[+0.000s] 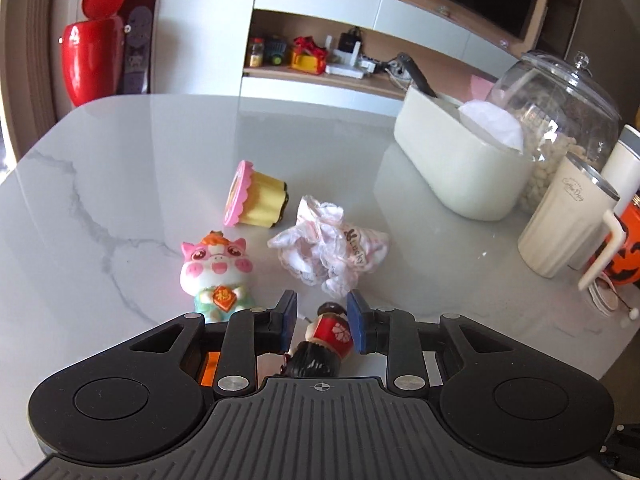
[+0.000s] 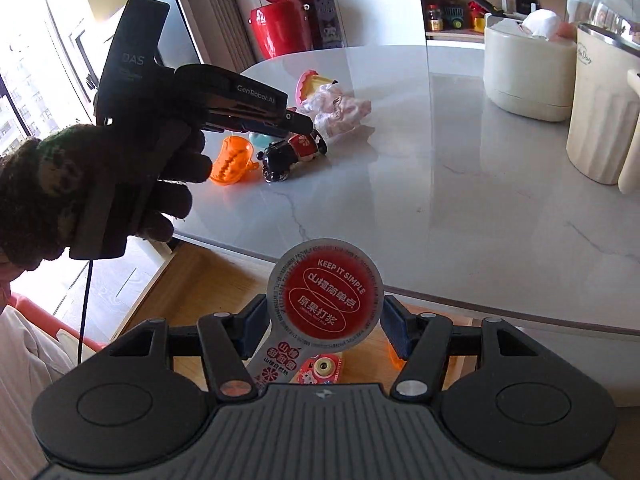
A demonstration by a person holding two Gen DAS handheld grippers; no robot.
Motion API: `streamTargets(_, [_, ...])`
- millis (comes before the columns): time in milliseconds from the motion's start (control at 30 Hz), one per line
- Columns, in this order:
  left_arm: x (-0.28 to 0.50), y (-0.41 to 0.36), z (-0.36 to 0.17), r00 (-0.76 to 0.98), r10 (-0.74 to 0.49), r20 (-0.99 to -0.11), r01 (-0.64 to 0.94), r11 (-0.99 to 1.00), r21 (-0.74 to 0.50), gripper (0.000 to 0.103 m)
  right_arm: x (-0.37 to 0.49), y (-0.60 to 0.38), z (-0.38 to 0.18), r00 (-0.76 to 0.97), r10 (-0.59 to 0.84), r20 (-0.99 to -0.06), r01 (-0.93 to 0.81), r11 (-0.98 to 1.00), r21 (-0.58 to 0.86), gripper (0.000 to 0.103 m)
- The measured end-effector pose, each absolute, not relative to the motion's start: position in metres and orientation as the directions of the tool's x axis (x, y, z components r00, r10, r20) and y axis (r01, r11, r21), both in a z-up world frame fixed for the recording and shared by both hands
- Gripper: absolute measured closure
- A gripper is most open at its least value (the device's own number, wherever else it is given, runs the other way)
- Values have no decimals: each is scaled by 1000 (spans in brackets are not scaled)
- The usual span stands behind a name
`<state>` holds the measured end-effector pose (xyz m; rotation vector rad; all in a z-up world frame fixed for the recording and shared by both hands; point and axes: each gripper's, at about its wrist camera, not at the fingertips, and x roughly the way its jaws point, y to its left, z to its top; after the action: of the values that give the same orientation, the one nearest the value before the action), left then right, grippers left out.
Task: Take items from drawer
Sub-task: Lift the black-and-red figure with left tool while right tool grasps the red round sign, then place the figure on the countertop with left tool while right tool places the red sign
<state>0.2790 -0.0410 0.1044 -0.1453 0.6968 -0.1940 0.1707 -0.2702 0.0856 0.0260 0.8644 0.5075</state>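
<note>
A marble-patterned grey worktop (image 1: 120,152) carries a scatter of small toys, seen from two wrist cameras. The landmark is a small doll (image 1: 326,344) with black hair and a red dress, lying on its side on the worktop.

Nearest in the left wrist view, the left hand-held gripper (image 1: 322,322) sits around the doll, with its blue pads on either side. A gap shows between pads and doll, so the jaws look released rather than clenched. From the right wrist view, a gloved hand (image 2: 92,184) holds this gripper, whose tip reaches down to the doll (image 2: 294,152).

Just left of the doll stands a pink pig figurine (image 1: 216,276). Just beyond the doll lies a crumpled white and pink lace cloth (image 1: 332,252). Farther beyond, behind the pig, a yellow pudding toy (image 1: 256,200) with a pink scalloped rim lies on its side. In the right wrist view, an orange ridged toy (image 2: 234,160) lies just beside the doll, on the side toward the gloved hand.

Well to the doll's right and farther back stand a cream container (image 1: 460,168), a glass jar (image 1: 560,120) and a ribbed cream cup (image 1: 564,228).

The right hand-held gripper (image 2: 324,320) is off the worktop edge, over an open wooden drawer (image 2: 192,280). It grasps a round red-lidded snack pack (image 2: 326,294) with both pads pressed against its rim. Below it, in the drawer, lies a small pink toy camera (image 2: 318,370).
</note>
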Motion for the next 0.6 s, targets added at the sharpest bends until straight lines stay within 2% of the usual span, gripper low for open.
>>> streamTargets(167, [230, -5, 144, 854, -280, -439, 157, 942, -297, 73, 173, -277, 86, 554, 438, -708, -390, 888, 244, 42])
streamTargets(233, [205, 12, 149, 862, -318, -395, 177, 919, -352, 73, 178, -276, 87, 559, 456, -693, -381, 883, 273, 42])
streamTargets(300, [183, 27, 146, 821, -394, -413, 219, 886, -409, 73, 186, -276, 92, 564, 475, -676, -373, 876, 305, 42])
streamTargets(433, [152, 36, 115, 689, -518, -508, 310, 843, -440, 73, 205, -271, 109, 577, 487, -656, -362, 872, 329, 42])
streamTargets(467, [148, 37, 103, 653, -528, -543, 310, 841, -444, 74, 214, -267, 116, 584, 479, -655, -360, 877, 319, 42])
streamTargets(533, [144, 38, 82, 608, -522, -597, 300, 848, -436, 85, 235, -257, 120, 587, 464, -663, -341, 885, 317, 42])
streamTargets(600, [139, 38, 64, 602, -484, -636, 294, 874, -387, 86, 264, -247, 118, 581, 442, -683, -300, 897, 326, 42])
